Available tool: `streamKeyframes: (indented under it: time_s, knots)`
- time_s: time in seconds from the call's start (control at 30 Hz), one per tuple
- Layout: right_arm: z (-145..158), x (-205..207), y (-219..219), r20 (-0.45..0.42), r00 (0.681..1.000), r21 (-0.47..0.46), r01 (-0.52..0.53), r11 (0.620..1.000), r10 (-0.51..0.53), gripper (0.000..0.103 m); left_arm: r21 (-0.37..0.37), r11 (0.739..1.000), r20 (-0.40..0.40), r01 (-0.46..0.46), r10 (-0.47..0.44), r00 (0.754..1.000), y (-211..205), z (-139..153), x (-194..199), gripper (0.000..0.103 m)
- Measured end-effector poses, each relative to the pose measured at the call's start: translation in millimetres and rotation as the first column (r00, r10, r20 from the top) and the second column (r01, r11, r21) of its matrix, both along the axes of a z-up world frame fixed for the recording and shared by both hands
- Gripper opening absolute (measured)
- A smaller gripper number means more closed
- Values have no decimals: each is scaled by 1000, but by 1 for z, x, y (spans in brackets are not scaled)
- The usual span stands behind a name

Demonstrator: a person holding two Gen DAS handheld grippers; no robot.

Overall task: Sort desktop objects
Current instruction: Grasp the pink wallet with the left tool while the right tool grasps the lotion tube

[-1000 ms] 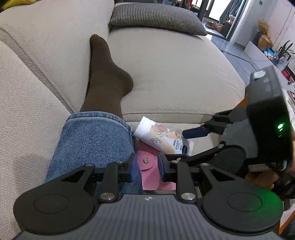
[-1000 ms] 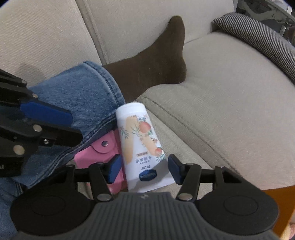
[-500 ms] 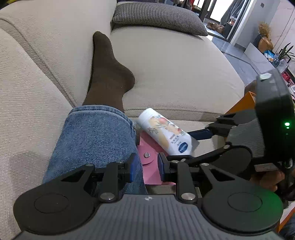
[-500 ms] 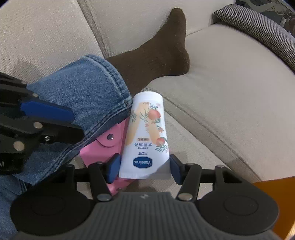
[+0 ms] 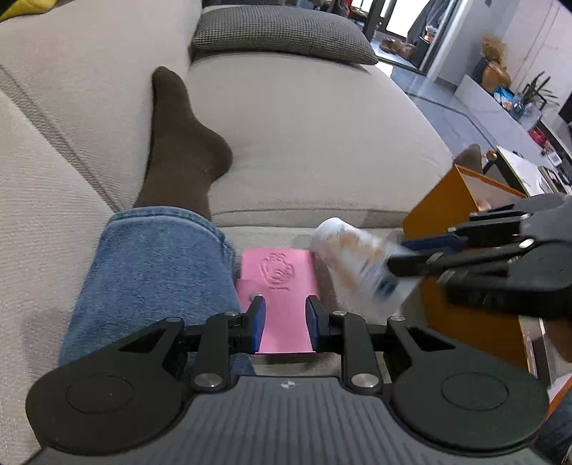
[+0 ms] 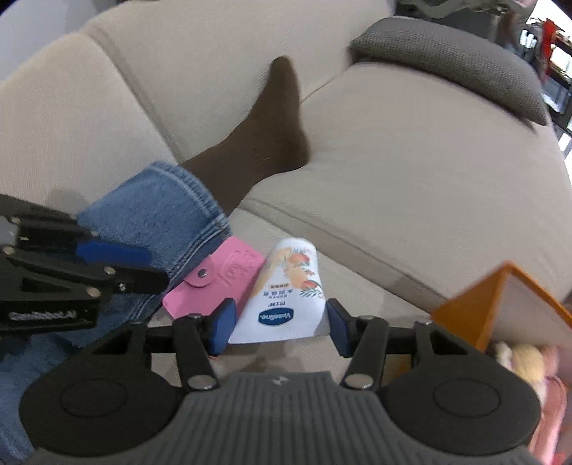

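A pink snap wallet (image 5: 282,286) lies flat on the sofa seat beside a jeans leg. My left gripper (image 5: 283,323) is shut on its near end. A white Vaseline lotion tube (image 6: 286,297) with a peach print sits between the pads of my right gripper (image 6: 279,327), which is shut on its flat crimped end and holds it lifted. In the left wrist view the tube (image 5: 357,264) is blurred, to the right of the wallet, with the right gripper (image 5: 404,255) reaching in from the right. The wallet also shows in the right wrist view (image 6: 221,282).
An orange box (image 5: 461,229) stands at the right against the sofa; in the right wrist view (image 6: 500,304) it holds soft pale things. A leg in jeans (image 5: 153,272) and a brown sock (image 5: 182,150) rests on the beige sofa (image 5: 314,143). A houndstooth cushion (image 5: 279,32) lies at the back.
The right gripper has lifted the tube off the wallet and carried it right toward the orange box. The wallet now lies uncovered, its embossed side showing, in the left gripper.
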State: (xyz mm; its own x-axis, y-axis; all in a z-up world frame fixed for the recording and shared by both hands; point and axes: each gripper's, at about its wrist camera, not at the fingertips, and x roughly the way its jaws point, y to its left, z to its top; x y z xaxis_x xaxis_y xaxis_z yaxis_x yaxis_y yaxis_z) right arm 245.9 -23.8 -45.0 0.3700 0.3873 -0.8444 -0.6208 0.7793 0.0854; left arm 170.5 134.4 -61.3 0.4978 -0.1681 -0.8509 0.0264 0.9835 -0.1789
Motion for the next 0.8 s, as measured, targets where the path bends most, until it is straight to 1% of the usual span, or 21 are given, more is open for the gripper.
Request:
streamKeyframes:
  time_s: [0.03, 0.07, 0.13, 0.2, 0.27, 0.3, 0.33, 0.37, 0.47, 0.53, 0.6, 0.7, 0.73, 0.8]
  knots:
    - [3, 0, -4, -12, 1000, 1, 11, 1000, -11, 14, -1, 1000, -2, 4, -4, 1000, -2, -1, 0, 28]
    - [5, 0, -9, -32, 999, 17, 26, 1000, -25, 18, -5, 1000, -2, 6, -6, 1000, -3, -1, 1, 28]
    - [1, 4, -18, -52, 998, 34, 26, 999, -24, 16, -12, 1000, -3, 7, -7, 1000, -6, -2, 1, 28]
    - [-5, 7, -18, -58, 997, 12, 42, 999, -41, 16, -8, 1000, -2, 12, -12, 1000, -8, -1, -1, 28]
    - [-11, 9, -15, -64, 997, 2, 48, 999, -48, 19, -1, 1000, -3, 19, -19, 1000, -9, 0, -4, 28]
    - [-15, 9, -11, -65, 997, -13, 46, 999, -47, 24, 2, 1000, -5, 19, -19, 1000, -9, 0, -5, 28]
    - [-20, 8, -8, -70, 997, -37, 34, 999, -36, 41, 5, 1000, -9, 16, -15, 1000, -10, -2, -7, 28]
    - [-24, 6, -2, -65, 998, -59, 16, 998, -20, 44, 7, 1000, -12, 13, -13, 1000, -9, -2, -7, 28]
    - [-35, -3, 7, -64, 998, -134, -26, 991, 18, 47, 1, 1000, -10, 8, -8, 1000, -8, -1, -9, 28]
    - [-40, -6, 6, -77, 997, -188, -32, 982, 18, 49, -6, 1000, -4, 7, -7, 1000, -7, 1, -11, 28]
    - [-49, -5, 9, -111, 994, -240, -30, 970, 4, 49, -11, 1000, 3, 7, -7, 1000, -6, 2, -12, 28]
    - [-57, -2, 13, -155, 988, -276, -26, 961, -17, 48, -25, 1000, 17, 5, -5, 1000, -4, 5, -13, 28]
    - [-63, 0, 15, -174, 984, -303, -25, 953, -29, 51, -33, 999, 25, 4, -4, 1000, -3, 6, -14, 28]
    - [-69, 2, 20, -181, 983, -350, -29, 936, -38, 52, -45, 999, 34, 6, -5, 999, -2, 7, -16, 28]
